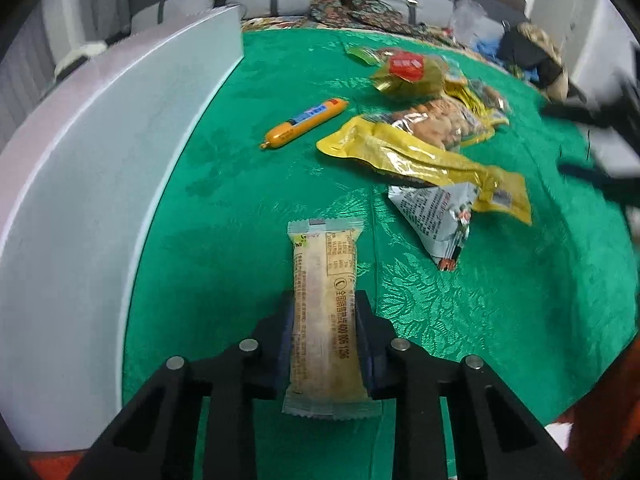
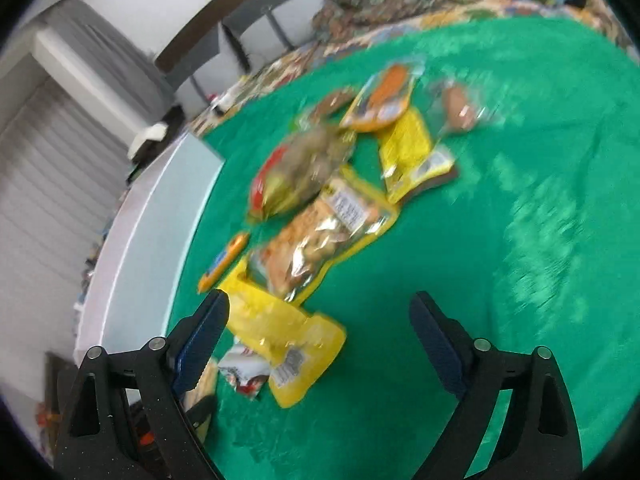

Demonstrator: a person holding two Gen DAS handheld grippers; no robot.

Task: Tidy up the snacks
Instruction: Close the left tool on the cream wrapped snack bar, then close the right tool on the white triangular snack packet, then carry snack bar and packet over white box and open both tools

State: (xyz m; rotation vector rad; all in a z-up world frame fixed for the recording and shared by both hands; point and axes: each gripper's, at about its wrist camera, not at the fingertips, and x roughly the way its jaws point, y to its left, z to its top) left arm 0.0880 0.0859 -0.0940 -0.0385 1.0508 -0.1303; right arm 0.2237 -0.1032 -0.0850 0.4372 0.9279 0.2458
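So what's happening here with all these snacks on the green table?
A person is sorting snacks with a handheld gripper in each hand. The left gripper is shut on a pale wrapped bar, held over the green cloth beside a white box. The right gripper is open, above a pile of yellow packets. An orange sausage stick lies loose near the box.

A snack bar (image 1: 326,312) lies nearest on the tablecloth (image 1: 260,208), a box (image 1: 100,184) along its left. Farther back lie a sausage (image 1: 304,122) and, to its right, a heap of packets (image 1: 432,136).
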